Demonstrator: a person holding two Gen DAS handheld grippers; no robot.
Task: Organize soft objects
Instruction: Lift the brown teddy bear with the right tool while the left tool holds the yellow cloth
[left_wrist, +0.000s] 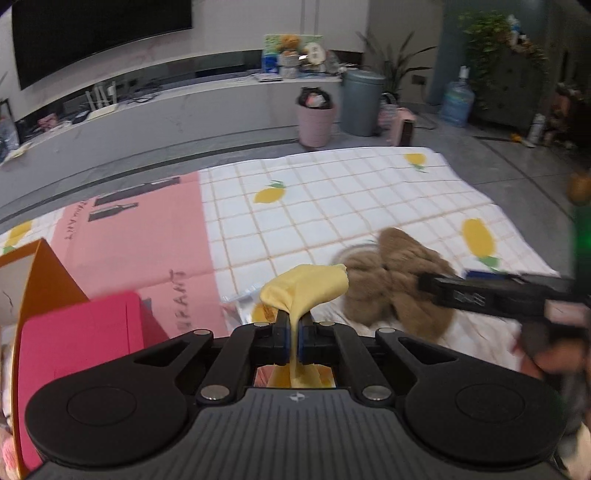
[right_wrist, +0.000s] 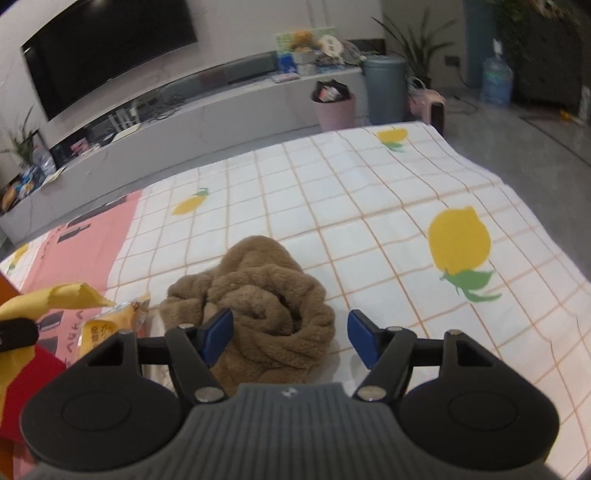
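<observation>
A: While the left gripper (left_wrist: 293, 325) is up off the lemon-print sheet (left_wrist: 332, 206), left wrist view shows its jaws clamped on the yellow cloth (left_wrist: 306, 286). Cloth bunches ahead of the tips, tail hangs through behind. Brown fleece towel (left_wrist: 391, 284) lies just right of it on the sheet, red box (left_wrist: 81, 332) to the left.

B: Grip looks thin. I'd carry slowly and keep the tail clear of the box edge.

A: Right wrist view: right gripper (right_wrist: 291, 336) has fingers wide apart, nothing pinched. Towel (right_wrist: 266, 306) sits between them, nearer the left pad (right_wrist: 218, 332).

B: Centre over the thickest fold, go low toward the sheet, then close. Otherwise it likely grabs one loose layer and unrolls.
</observation>
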